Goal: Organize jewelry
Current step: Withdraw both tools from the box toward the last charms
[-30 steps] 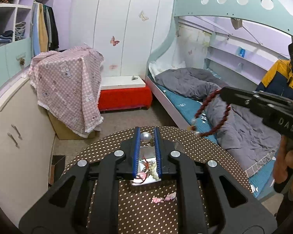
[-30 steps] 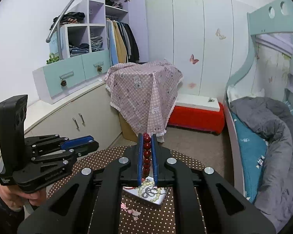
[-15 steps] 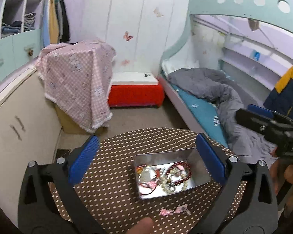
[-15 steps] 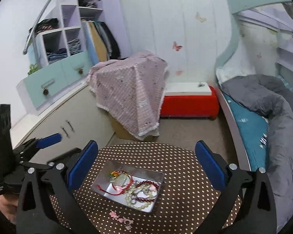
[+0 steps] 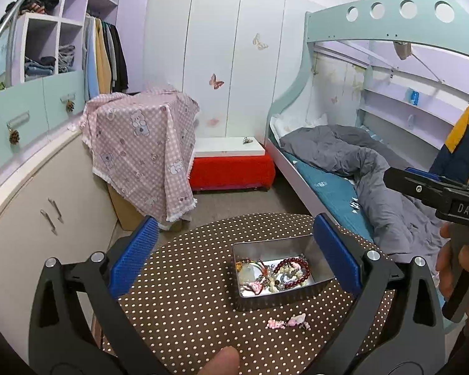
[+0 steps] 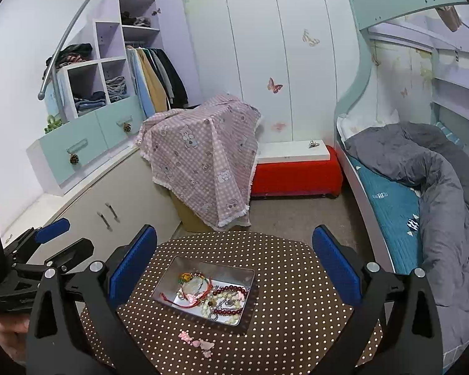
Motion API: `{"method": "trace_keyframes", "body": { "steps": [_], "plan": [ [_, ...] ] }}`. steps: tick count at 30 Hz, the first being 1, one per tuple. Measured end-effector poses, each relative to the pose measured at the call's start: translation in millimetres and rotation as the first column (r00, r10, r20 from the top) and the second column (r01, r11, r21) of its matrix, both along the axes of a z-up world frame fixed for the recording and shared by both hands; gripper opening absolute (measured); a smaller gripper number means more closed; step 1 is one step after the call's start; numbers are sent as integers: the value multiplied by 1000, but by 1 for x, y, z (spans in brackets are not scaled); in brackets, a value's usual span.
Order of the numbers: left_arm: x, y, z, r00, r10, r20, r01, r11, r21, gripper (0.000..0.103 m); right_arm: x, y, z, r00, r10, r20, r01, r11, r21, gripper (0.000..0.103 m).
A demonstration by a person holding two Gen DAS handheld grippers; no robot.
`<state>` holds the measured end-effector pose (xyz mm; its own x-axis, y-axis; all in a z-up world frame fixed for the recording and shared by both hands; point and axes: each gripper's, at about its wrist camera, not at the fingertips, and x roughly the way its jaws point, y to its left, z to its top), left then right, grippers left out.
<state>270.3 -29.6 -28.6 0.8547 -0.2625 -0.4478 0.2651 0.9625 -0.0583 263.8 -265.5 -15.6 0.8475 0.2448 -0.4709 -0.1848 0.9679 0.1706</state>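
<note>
A shallow metal tin sits on a round brown polka-dot table. It holds a tangle of jewelry, with a dark red bead bracelet, pearl beads and a red cord. A pink hair ornament lies on the table in front of the tin. My left gripper is wide open and empty above the table. My right gripper is also wide open and empty, held above the tin.
A bunk bed with a grey duvet stands to the right of the table. A beige cabinet runs along the left. A pink checked cloth covers a box behind the table, beside a red bench.
Both grippers were shut a second ago, the right on the red bead bracelet. Both have opened wide, the bracelet now lies in the tin, and both have drawn back.
</note>
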Motion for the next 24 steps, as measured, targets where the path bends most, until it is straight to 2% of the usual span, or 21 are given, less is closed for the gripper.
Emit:
{"method": "trace_keyframes", "body": {
  "steps": [18,24],
  "plan": [
    [-43,9,-20,1000,-2,13,2,1000,4,97,-37,-8,-7,1000,-17,8,16,1000,6,96],
    [-50,6,-38,999,-37,5,37,999,15,97,-48,-8,-27,999,-22,-30,22,1000,-3,96]
  ]
}}
